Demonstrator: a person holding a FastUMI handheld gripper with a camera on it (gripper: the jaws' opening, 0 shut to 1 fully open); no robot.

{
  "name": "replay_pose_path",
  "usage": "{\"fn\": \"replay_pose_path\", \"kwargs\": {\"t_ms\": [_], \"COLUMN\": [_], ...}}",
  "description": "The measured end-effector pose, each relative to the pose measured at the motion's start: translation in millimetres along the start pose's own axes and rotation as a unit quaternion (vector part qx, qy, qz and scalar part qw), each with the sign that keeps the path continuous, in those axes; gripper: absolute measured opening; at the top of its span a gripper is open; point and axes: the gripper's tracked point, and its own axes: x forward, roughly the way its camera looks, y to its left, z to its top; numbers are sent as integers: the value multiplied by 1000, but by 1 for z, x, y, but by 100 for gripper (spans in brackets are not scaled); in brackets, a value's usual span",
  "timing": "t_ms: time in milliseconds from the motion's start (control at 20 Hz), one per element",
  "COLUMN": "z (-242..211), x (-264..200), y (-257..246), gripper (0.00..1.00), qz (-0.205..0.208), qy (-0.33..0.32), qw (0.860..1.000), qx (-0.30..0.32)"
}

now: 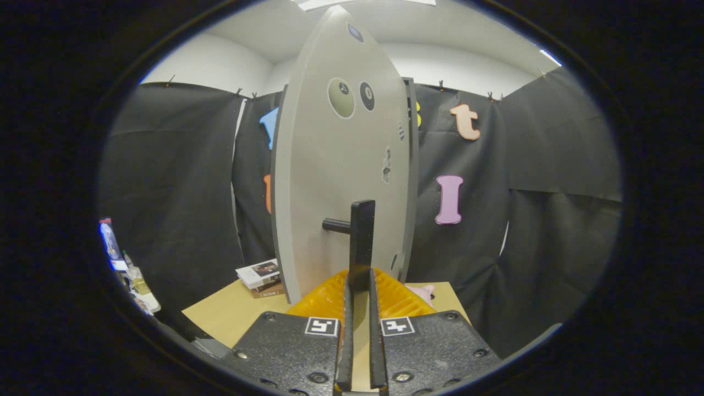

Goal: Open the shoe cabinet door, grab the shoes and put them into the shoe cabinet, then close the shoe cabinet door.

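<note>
Gripper view: the gripper (358, 286) is clenched on the door handle (362, 242), a dark vertical bar standing off the cabinet door (341, 181) on a short post. Both fingers press against the lower part of the bar. The grey door stands edge-on to the camera, swung partly out from the cabinet. A tan table (231, 313) lies below, with a stack of books (261, 278) left of the door. A pale pink item (423, 291), possibly one of the shoes, rests on the table just right of the fingers.

Procedure, as judged: the door is either opening or closing. Maintain firm pressure on the bar. Follow the hinge arc rather than pulling straight, so the handle does not slip out of the fingers.
</note>
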Motion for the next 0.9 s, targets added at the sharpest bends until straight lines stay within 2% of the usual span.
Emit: {"fn": "replay_pose_path", "kwargs": {"t_ms": [350, 400, 500, 550, 700, 900], "z": [1, 0, 0, -3, -1, -3], "x": [-5, -5, -8, -10, -11, -42], "y": [-46, -53, -56, -61, -71, -80], "gripper": [8, 6, 4, 4, 4, 4], "qz": [-91, -92, -68, -71, -62, -89], "qy": [-17, -21, -23, -23, -29, -48], "qw": [996, 996, 997, 996, 997, 994], "qx": [-10, -4, 32, 43, 43, 42]}}
